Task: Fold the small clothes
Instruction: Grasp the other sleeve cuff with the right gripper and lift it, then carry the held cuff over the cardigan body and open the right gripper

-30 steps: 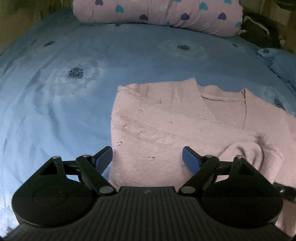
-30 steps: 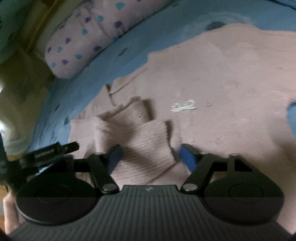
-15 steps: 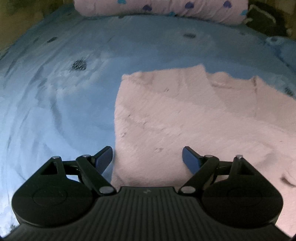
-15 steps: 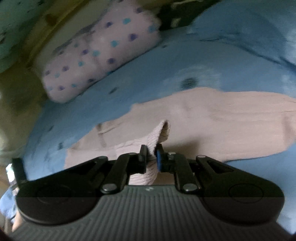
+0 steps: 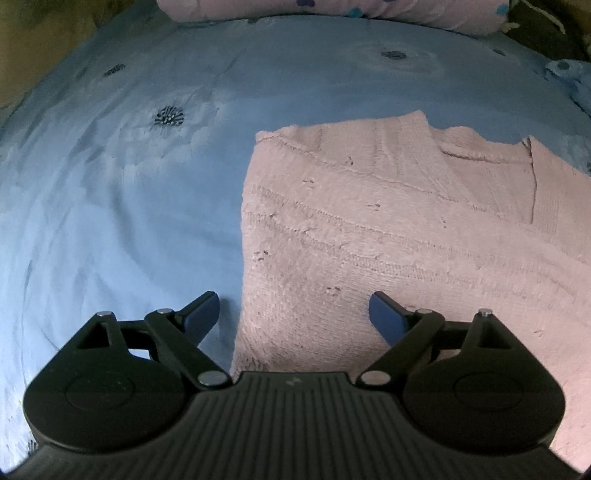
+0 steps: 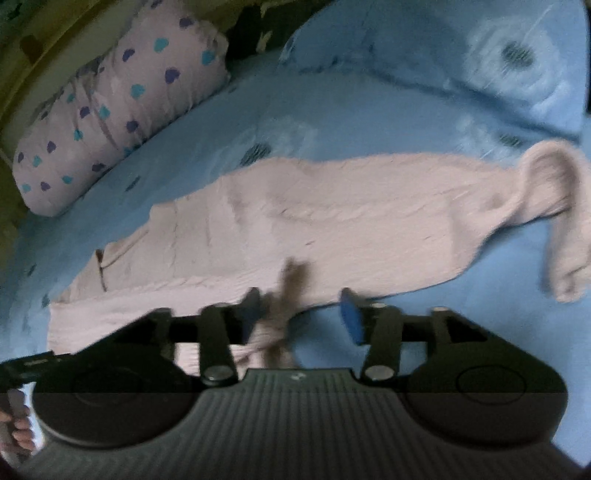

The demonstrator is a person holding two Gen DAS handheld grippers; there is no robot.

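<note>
A small pink knitted sweater [image 5: 388, 229] lies flat on the blue bedsheet [image 5: 110, 206]. My left gripper [image 5: 293, 314] is open and empty, hovering over the sweater's near left edge. In the right wrist view the sweater [image 6: 314, 218] stretches across the bed, with one sleeve [image 6: 554, 206] curled at the far right. My right gripper [image 6: 301, 314] is open at the sweater's near edge; a blurred strip of pink knit [image 6: 284, 314] hangs loose between its fingers.
A pink pillow with blue and purple hearts [image 6: 110, 110] lies at the head of the bed, also at the top of the left wrist view [image 5: 332, 11]. A blue pillow [image 6: 443, 55] lies at the back right. A dark item [image 5: 546, 29] sits beside the pillow.
My right gripper closed on the folded sleeve cuff, drew it across the sweater, and has now opened, letting it go. My left gripper stayed open and dipped slightly closer to the sweater.
</note>
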